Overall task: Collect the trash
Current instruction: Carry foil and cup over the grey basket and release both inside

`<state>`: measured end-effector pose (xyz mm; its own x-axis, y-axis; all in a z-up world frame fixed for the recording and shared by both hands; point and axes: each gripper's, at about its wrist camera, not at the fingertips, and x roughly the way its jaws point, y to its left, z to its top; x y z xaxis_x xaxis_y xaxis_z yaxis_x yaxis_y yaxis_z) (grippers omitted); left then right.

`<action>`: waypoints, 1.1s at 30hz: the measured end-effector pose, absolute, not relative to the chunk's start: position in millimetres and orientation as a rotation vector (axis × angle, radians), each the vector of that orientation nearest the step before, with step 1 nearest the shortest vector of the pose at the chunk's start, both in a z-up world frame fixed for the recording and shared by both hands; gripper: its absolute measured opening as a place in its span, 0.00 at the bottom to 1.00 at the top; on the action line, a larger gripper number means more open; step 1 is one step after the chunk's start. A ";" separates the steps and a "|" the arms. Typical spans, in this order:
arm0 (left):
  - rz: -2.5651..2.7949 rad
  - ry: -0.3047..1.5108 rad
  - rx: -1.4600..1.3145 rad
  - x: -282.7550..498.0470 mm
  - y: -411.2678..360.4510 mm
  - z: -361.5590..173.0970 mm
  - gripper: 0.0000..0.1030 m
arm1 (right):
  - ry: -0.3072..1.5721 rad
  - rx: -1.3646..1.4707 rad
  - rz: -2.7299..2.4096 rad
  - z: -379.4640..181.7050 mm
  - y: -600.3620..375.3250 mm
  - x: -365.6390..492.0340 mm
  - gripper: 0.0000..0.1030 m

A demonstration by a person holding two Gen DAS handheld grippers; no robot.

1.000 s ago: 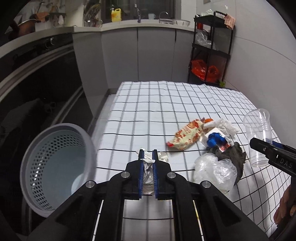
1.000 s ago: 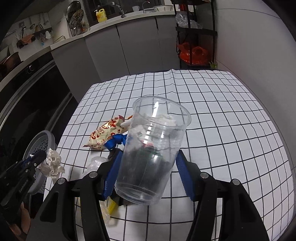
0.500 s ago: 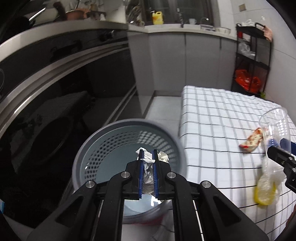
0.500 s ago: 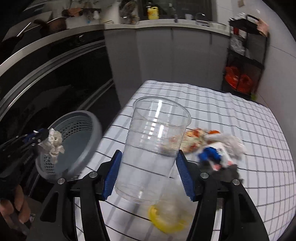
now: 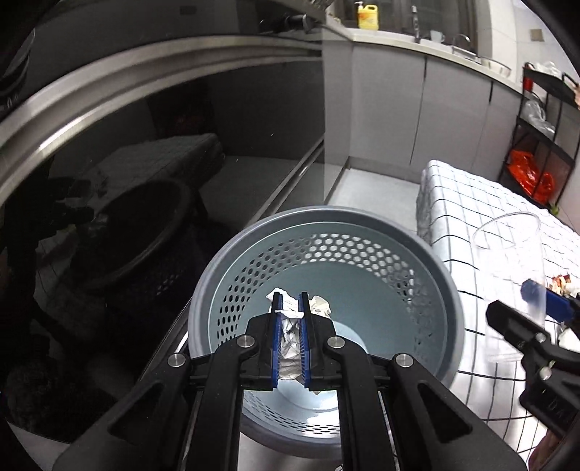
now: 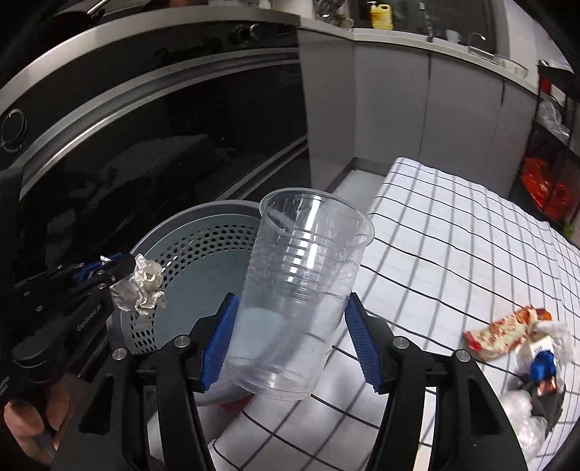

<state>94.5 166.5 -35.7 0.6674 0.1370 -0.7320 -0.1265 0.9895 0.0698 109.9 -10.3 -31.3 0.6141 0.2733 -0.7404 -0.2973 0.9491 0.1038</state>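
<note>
- While nothing is seen inside it yet, the grey perforated bin [image 5: 326, 253] is hung over by both loads.
- A clear plastic cup [image 6: 301, 290] is pinched by the right claw [image 6: 291, 344], near the rim.
- Crumpled paper [image 5: 290, 326] is clamped in the left claw [image 5: 290, 300], above the opening.
- A snack wrapper [image 6: 500, 331] and other scraps are left on the desk [image 6: 453, 235].

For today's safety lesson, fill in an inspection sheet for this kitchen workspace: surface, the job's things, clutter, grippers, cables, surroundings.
Surface: white black-grid tablecloth.
Job's things: grey perforated plastic bin beside the table; crumpled white paper; clear plastic cup.
Clutter: red-and-cream wrapper and other litter on the cloth.
Grippers: left hand-held gripper shut on the paper above the bin; right hand-held gripper clamps the cup.
Cables: nothing seen.
Surroundings: grey cabinets, black shelf rack, yellow bottle.
</note>
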 end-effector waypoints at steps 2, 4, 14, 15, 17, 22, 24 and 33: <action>0.144 0.834 -0.002 97.9 171.1 -36.4 0.09 | 0.856 -0.046 0.342 -34.3 -0.2 115.7 0.57; 0.141 0.836 -0.011 100.6 173.0 -37.2 0.09 | 0.870 -0.048 0.364 -38.1 8.2 120.7 0.57; 0.136 0.855 -0.052 105.6 182.2 -38.2 0.14 | 0.890 -0.047 0.395 -46.4 23.4 126.0 0.58; 0.137 0.856 -0.052 105.7 182.2 -38.2 0.15 | 0.887 -0.043 0.393 -45.9 22.7 126.3 0.58; 0.146 0.855 -0.048 105.4 182.9 -37.9 0.16 | 0.883 -0.038 0.391 -44.4 20.0 126.0 0.61; 0.151 0.853 -0.055 105.4 184.0 -37.3 0.26 | 0.865 -0.033 0.384 -40.5 17.1 125.8 0.71; 0.155 0.849 -0.051 105.2 183.4 -36.5 0.34 | 0.862 -0.032 0.379 -39.9 16.3 124.8 0.71; 0.156 0.841 -0.048 106.6 180.9 -36.5 0.42 | 0.869 -0.007 0.376 -40.5 8.6 123.2 0.71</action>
